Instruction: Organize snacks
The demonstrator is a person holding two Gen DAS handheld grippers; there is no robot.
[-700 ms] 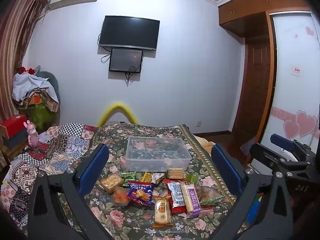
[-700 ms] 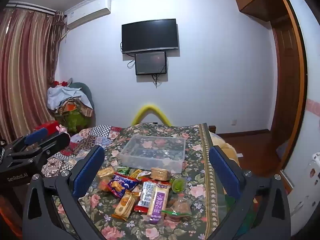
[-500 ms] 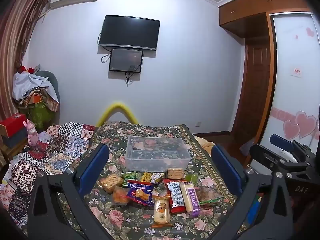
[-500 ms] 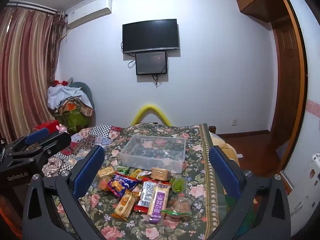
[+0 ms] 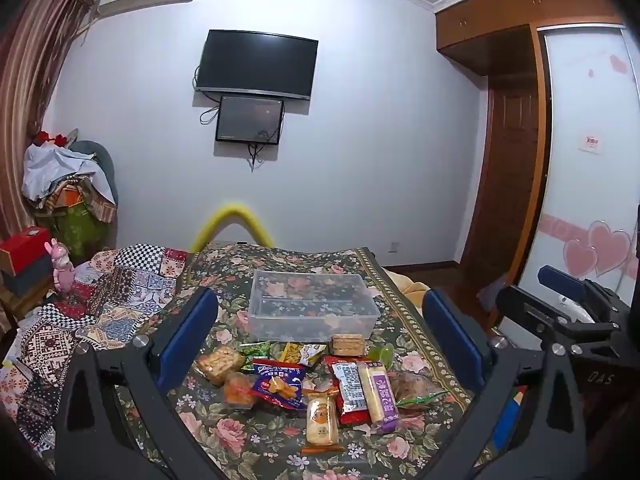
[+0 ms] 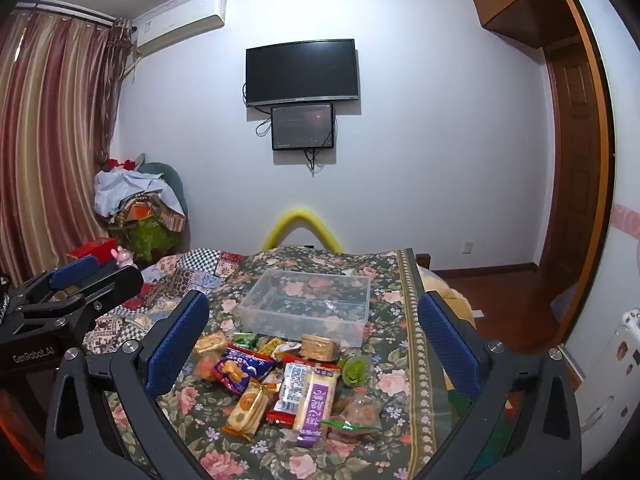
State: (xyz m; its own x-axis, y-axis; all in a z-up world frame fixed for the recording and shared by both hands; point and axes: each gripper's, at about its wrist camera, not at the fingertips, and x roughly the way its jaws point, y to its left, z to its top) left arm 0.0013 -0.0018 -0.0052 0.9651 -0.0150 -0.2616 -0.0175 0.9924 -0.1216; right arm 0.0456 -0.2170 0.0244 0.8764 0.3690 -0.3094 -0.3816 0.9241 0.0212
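A: L gripper (image 5: 320,336) – jaws sitting spread wide, nothing btwn them. Hovering above the near edge of the desk (image 5: 224,436), floral cloth over it.

B: Same w/ R gripper (image 6: 316,336) – jaws released, holding nothing, hanging over the snack pile. The R unit is showing at the right edge of the left wrist view, the L unit at the left edge of the right wrist view, so they're sitting side by side, apart.

A: Snacks lying loose in a cluster on the cloth, just in front of the clear plastic bin (image 5: 314,306). Bin looking empty; cloth pattern showing thru it.

B: Noting items: blue chip bag (image 5: 280,386) mid-pile, red-and-white packet (image 5: 350,384) touching the purple-and-yellow bar (image 5: 380,394) on its right side. Orange cracker pack (image 5: 321,420) lying nearest the camera.

A: Brown biscuit pack (image 5: 347,344) resting right against the bin's front wall. Green jelly cup (image 6: 355,370) just right of the pile. Clear bag w/ brown contents (image 6: 360,410) sitting at the near right.

B: Bkgd: TV (image 6: 302,72) hanging on the far wall, smaller screen (image 6: 303,127) under it.
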